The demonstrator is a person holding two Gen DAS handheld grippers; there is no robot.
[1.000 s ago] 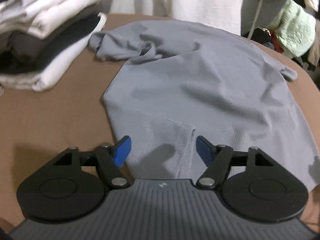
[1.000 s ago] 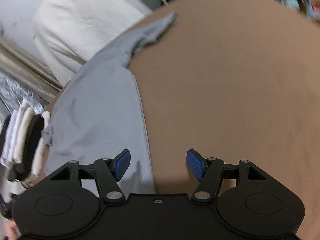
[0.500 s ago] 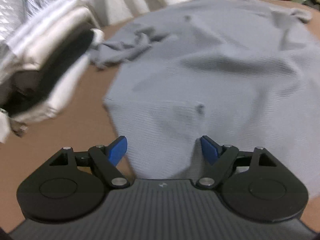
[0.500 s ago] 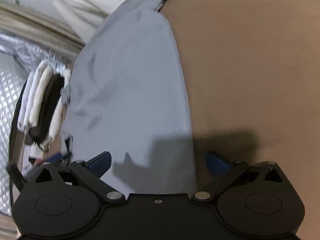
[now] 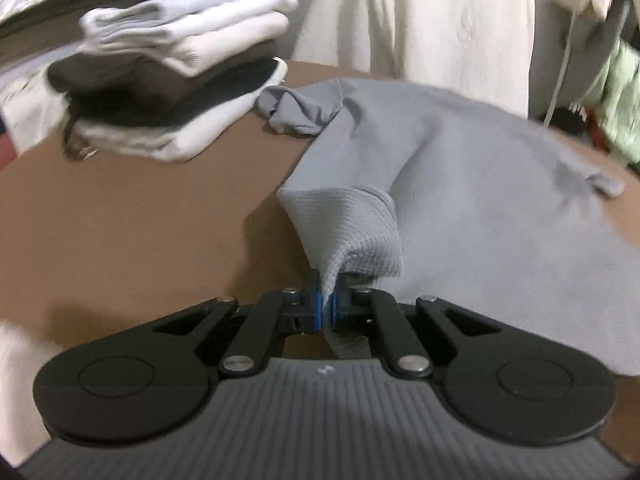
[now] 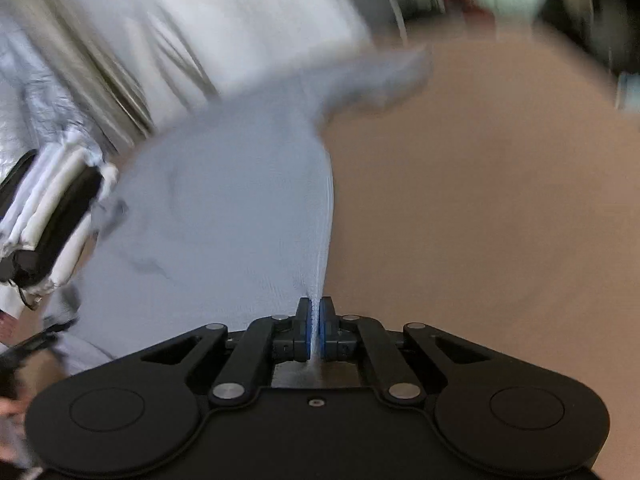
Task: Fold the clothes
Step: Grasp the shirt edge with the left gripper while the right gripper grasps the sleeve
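Both grippers, open 1 second ago, now pinch grey ribbed-knit shirt point(image 5: 480, 184) hem on brown table point(image 5: 120, 220) | left gripper point(image 5: 326, 305), right gripper point(image 6: 314, 330) clamped | risk: thin hold slips, sleeve bunches when lifted

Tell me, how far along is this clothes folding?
Done: a stack of folded clothes sits on the brown table. In hand: the left gripper and right gripper each pinch an edge of the grey T-shirt. Left: every fold of this shirt, since it lies mostly spread out.
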